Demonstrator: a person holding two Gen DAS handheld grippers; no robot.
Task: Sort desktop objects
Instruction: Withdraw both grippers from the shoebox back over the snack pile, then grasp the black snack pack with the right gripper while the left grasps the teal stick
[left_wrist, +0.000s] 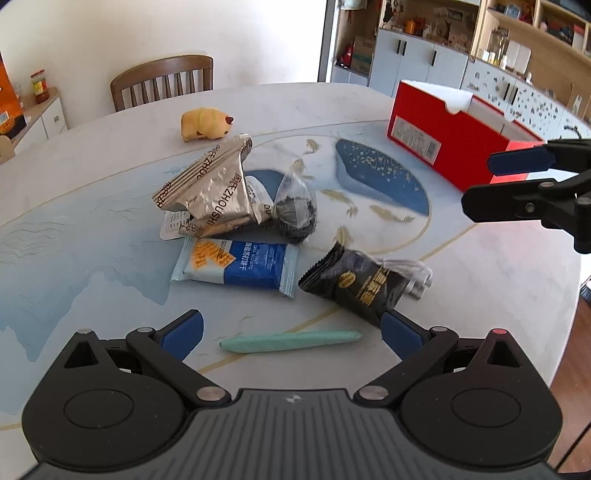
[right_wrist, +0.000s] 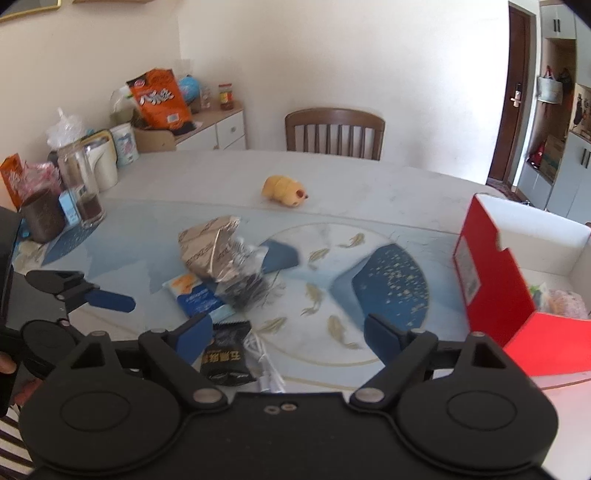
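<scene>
Sorting barely started: open red cardboard box (right_wrist: 491, 280) at 3 o'clock on table holds few wrapped items. Silver foil packet (left_wrist: 207, 192), blue biscuit packet (left_wrist: 240, 266), black sachet (left_wrist: 358, 284), teal stick (left_wrist: 291, 340), yellow toy (left_wrist: 205, 123) remain at centre. Left gripper (left_wrist: 291, 332) and right gripper (right_wrist: 288, 336) both spread, empty.

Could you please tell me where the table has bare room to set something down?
Bare: between the yellow toy and red box, and the dark blue patch left of the box. Crowded: silver wrapper, blue packet, black packet, green stick.
</scene>
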